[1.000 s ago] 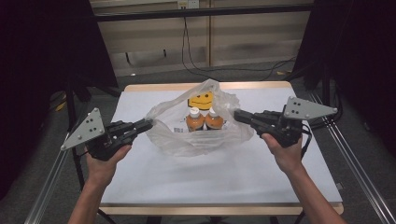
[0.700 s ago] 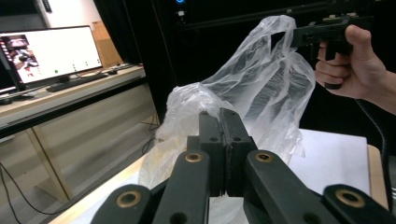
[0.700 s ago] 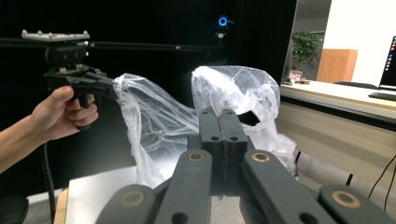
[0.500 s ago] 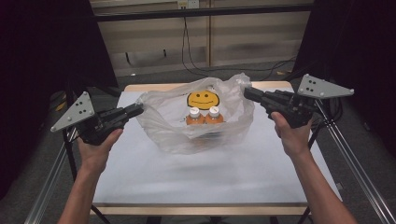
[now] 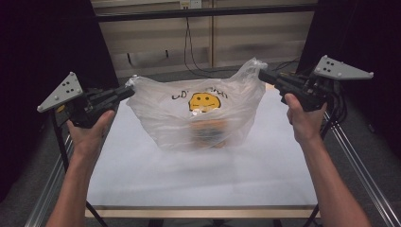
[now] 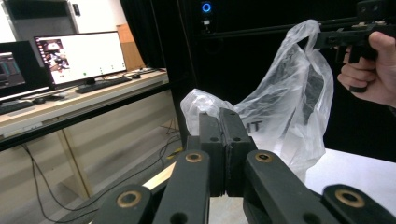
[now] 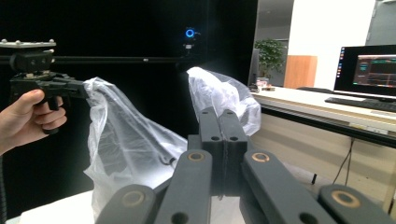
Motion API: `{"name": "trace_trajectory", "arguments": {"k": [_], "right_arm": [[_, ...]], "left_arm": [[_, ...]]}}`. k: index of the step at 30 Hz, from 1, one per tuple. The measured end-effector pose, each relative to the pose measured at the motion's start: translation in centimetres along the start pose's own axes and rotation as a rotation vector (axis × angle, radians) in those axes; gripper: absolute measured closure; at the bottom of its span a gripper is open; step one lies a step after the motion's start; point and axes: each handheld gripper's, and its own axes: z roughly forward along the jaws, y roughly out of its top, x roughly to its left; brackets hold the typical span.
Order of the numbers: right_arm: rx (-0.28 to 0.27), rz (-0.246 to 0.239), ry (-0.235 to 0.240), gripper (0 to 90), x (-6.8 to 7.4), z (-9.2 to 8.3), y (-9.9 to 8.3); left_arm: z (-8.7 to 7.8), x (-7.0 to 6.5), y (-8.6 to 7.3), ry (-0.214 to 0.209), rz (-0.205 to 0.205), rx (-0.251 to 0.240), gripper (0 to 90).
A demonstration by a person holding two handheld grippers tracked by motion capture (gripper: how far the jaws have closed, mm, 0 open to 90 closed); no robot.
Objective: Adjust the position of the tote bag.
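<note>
High view: we hold plastic bag [image 5: 198, 118] by both handles, left gripper [image 5: 126, 91] and right gripper [image 5: 263, 75] clamped shut on film; soft, slippery, contents weigh bottom.

Wide open white desk [image 5: 203, 182] in front of the bag [image 5: 198, 118], nothing lying there, plenty of room to pass a hand. The bag hangs stretched between the left tool [image 5: 128, 90] and the right tool [image 5: 261, 75], blocking the middle. Metal frame rails [image 5: 359, 165] flank both desk edges, with a dark crossbar [image 5: 203, 12] across the back.
</note>
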Motion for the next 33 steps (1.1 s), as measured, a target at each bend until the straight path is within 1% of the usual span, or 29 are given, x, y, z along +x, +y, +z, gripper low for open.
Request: {"name": "trace_trajectory", "arguments": {"k": [1, 2, 3, 4, 6, 7, 8, 9, 10, 11, 12, 13, 14, 15, 16, 17, 18, 19, 20, 21, 23, 24, 25, 26, 27, 28, 30, 31, 33], "right_arm": [[-0.003, -0.003, -0.014, 90.0, -0.5, 0.0, 0.3], [-0.003, -0.001, -0.022, 90.0, -0.7, 0.0, 0.4], [0.000, -0.001, -0.031, 90.0, -0.9, 0.0, 0.5], [0.000, -0.001, -0.031, 90.0, -0.9, 0.0, 0.5], [0.002, -0.005, -0.051, 90.0, -1.3, -0.1, 0.8], [-0.006, 0.003, -0.067, 90.0, -1.8, -0.2, 1.1], [-0.008, 0.008, -0.079, 90.0, -2.0, -0.2, 1.2], [-0.006, 0.009, -0.089, 90.0, -2.3, -0.2, 1.3], [-0.006, 0.009, -0.089, 90.0, -2.3, -0.2, 1.3], [0.002, 0.012, -0.119, 90.0, -2.8, -0.1, 1.5], [0.002, 0.012, -0.119, 90.0, -2.8, -0.1, 1.5], [0.007, 0.017, -0.138, 90.0, -3.3, -0.1, 1.5], [0.007, 0.017, -0.138, 90.0, -3.3, -0.1, 1.5], [0.004, 0.024, -0.150, 90.0, -3.6, -0.1, 1.4], [0.006, 0.028, -0.150, 90.0, -3.9, -0.1, 1.4], [0.013, 0.040, -0.167, 90.0, -4.4, -0.2, 1.2], [0.014, 0.046, -0.173, 90.0, -4.7, -0.2, 1.0], [0.014, 0.046, -0.173, 90.0, -4.7, -0.2, 1.0], [0.012, 0.064, -0.195, 90.0, -5.1, -0.5, 0.7], [0.012, 0.064, -0.195, 90.0, -5.1, -0.5, 0.7], [0.021, 0.060, -0.203, 90.0, -5.3, -0.8, 0.3], [0.025, 0.059, -0.205, 90.0, -5.5, -1.0, 0.0], [0.026, 0.069, -0.198, 90.0, -5.6, -1.2, -0.4], [0.027, 0.072, -0.192, 90.0, -5.6, -1.7, -1.1], [0.027, 0.072, -0.192, 90.0, -5.6, -1.7, -1.1], [0.028, 0.080, -0.187, 90.0, -5.5, -1.8, -1.3], [0.035, 0.077, -0.184, 90.0, -5.1, -2.5, -2.0], [0.035, 0.077, -0.184, 90.0, -5.1, -2.5, -2.0], [0.043, 0.074, -0.188, 90.0, -4.9, -3.0, -2.5]], "left_arm": [[0.0, 0.5, 0.2, 0.010, -0.007, 0.002, 89.6], [-0.1, 0.8, 0.3, 0.018, 0.000, 0.012, 89.6], [-0.1, 0.8, 0.3, 0.018, 0.000, 0.012, 89.6], [-0.1, 1.1, 0.3, 0.023, -0.005, 0.011, 89.6], [-0.1, 1.7, 0.4, 0.036, -0.017, 0.013, 89.7], [-0.1, 2.0, 0.4, 0.050, -0.006, 0.025, 89.7], [-0.1, 2.1, 0.3, 0.061, -0.005, 0.031, 89.8], [0.1, 2.1, 0.3, 0.049, -0.027, 0.025, 89.8], [0.1, 2.1, 0.3, 0.049, -0.027, 0.025, 89.8], [0.1, 2.2, 0.3, 0.059, -0.007, 0.027, 89.8], [0.1, 2.2, 0.3, 0.059, -0.007, 0.027, 89.9], [0.2, 2.3, 0.2, 0.067, -0.010, 0.025, 89.9], [0.3, 2.5, 0.2, 0.074, -0.016, 0.021, 89.9], [0.4, 3.0, 0.1, 0.080, -0.020, 0.022, 89.9], [0.4, 3.4, -0.1, 0.087, -0.040, 0.015, 89.9], [0.8, 4.1, -0.4, 0.098, -0.061, 0.023, 89.9], [0.8, 4.1, -0.4, 0.098, -0.061, 0.023, 89.9], [0.9, 4.4, -0.6, 0.104, -0.065, 0.028, 89.9], [1.2, 4.6, -0.8, 0.109, -0.089, 0.026, 89.9], [1.2, 4.8, -0.9, 0.110, -0.079, 0.033, 89.9], [1.5, 4.8, -1.4, 0.102, -0.098, 0.028, 89.9], [1.5, 4.8, -1.7, 0.097, -0.097, 0.036, 89.9], [1.6, 4.6, -1.9, 0.090, -0.102, 0.037, 89.9], [1.7, 4.3, -2.3, 0.076, -0.100, 0.036, 89.9], [1.7, 4.3, -2.3, 0.076, -0.100, 0.036, 89.9], [1.7, 4.0, -2.5, 0.070, -0.101, 0.034, 89.9], [1.7, 3.7, -2.8, 0.070, -0.091, 0.037, 89.9], [1.6, 3.6, -3.0, 0.067, -0.099, 0.038, 89.9], [1.5, 3.7, -3.4, 0.067, -0.103, 0.044, 89.9]]}}
